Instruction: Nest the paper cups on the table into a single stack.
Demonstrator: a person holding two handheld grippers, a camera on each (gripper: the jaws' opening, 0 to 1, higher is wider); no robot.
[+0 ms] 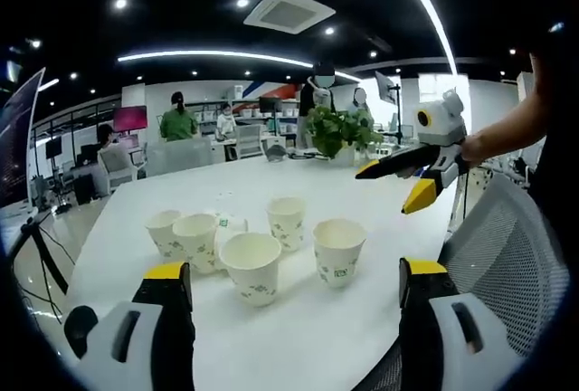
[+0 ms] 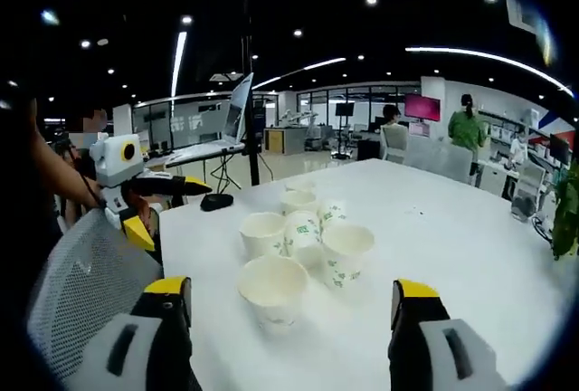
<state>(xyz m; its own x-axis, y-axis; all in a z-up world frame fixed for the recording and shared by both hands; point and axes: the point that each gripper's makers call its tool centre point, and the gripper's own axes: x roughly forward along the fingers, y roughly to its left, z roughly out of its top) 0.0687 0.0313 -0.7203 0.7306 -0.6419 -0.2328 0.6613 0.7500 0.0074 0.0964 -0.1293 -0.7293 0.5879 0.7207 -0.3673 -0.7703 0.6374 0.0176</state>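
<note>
Paper cups (image 1: 253, 251) clustered mid-table (image 1: 298, 337), seemingly separate, both tongs (image 1: 294, 287) (image 2: 289, 305) apart, empty.

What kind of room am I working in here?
Most likely an open-plan office: desks with monitors in the background, a mesh office chair beside the white table, and recessed ceiling lights with an air vent.

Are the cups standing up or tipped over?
Standing up. The cups sit on the table, rims up, not yet stacked.
</note>
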